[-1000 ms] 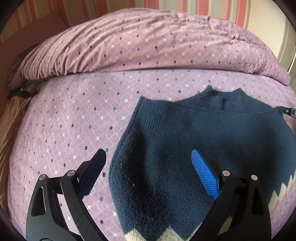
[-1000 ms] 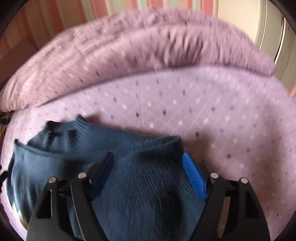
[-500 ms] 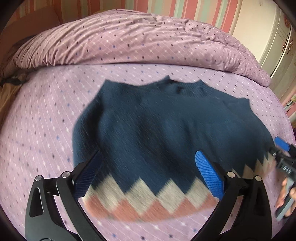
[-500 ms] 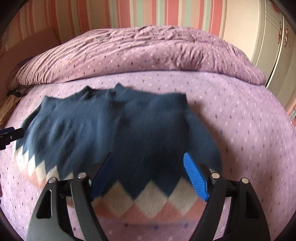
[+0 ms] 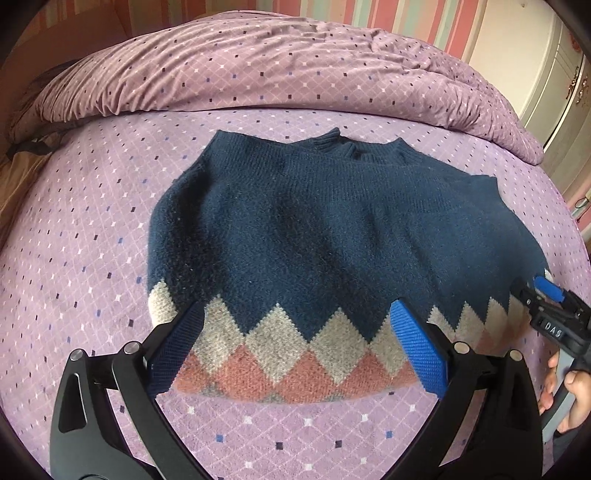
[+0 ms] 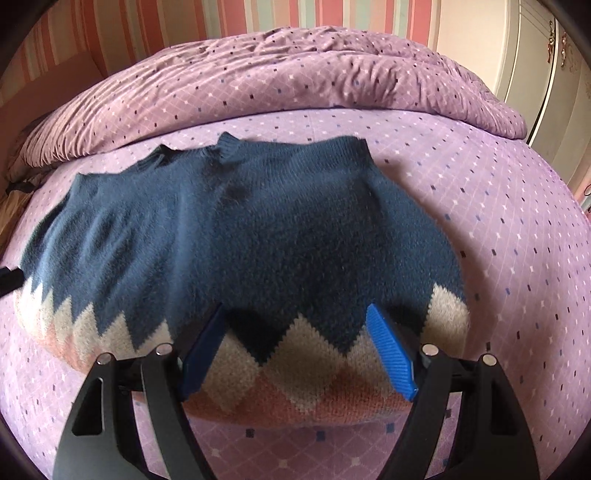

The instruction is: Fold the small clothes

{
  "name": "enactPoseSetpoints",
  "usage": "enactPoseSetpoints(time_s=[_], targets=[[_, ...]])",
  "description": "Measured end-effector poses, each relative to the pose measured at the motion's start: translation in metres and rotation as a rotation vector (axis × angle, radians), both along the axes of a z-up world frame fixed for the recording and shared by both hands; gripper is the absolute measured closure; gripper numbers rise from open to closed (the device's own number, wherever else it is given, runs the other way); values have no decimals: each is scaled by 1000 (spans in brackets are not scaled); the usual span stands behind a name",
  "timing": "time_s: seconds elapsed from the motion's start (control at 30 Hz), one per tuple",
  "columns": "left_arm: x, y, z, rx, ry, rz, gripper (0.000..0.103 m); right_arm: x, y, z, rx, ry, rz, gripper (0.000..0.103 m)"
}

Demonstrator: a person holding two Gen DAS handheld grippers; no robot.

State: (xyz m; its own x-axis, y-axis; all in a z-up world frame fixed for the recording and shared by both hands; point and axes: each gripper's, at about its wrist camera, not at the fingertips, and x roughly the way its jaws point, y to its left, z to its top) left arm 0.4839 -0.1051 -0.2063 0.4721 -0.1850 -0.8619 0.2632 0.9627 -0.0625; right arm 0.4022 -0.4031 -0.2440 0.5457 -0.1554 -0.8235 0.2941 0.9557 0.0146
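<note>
The sweater [image 5: 314,229] is clearly knitted wool-type stuff, fuzzy and matt, with a ribbed collar. The bed [image 5: 85,236] is covered in soft matt cloth, and the duvet [image 5: 258,70] in the same fabric is seen rumpled. The left gripper [image 5: 295,343] is made of black plastic, slightly shiny, with shiny metal pins; its fingertips [image 5: 419,347] are faced with ridged blue rubbery pads.

A bedroom in a home. A bed [image 5: 92,229] fills both views, covered by a mauve sheet printed with small diamonds. A rumpled duvet [image 6: 295,77] in the same print is heaped along its far side. Behind it the wall [image 6: 229,16] carries pink, green and cream striped wallpaper, and a cream wardrobe [image 6: 546,74] with ornate handles stands at the right.
</note>
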Motion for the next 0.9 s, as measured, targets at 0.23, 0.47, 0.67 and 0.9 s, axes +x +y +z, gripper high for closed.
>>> enactPoseSetpoints(time_s=[0.23,0.47,0.67,0.9], targets=[[3,2,1,14,-5,2,3,5,-1,-13,-2,44,0,23],[4,1,1,17,-3,1,3,7,0,-26,-27,61,9,18],[3,-3,4,6,-5,2,3,4,1,-10,-19,37,21,18],[-5,-4,12,41,-32,-3,3,-30,9,57,-66,-124,48,18]])
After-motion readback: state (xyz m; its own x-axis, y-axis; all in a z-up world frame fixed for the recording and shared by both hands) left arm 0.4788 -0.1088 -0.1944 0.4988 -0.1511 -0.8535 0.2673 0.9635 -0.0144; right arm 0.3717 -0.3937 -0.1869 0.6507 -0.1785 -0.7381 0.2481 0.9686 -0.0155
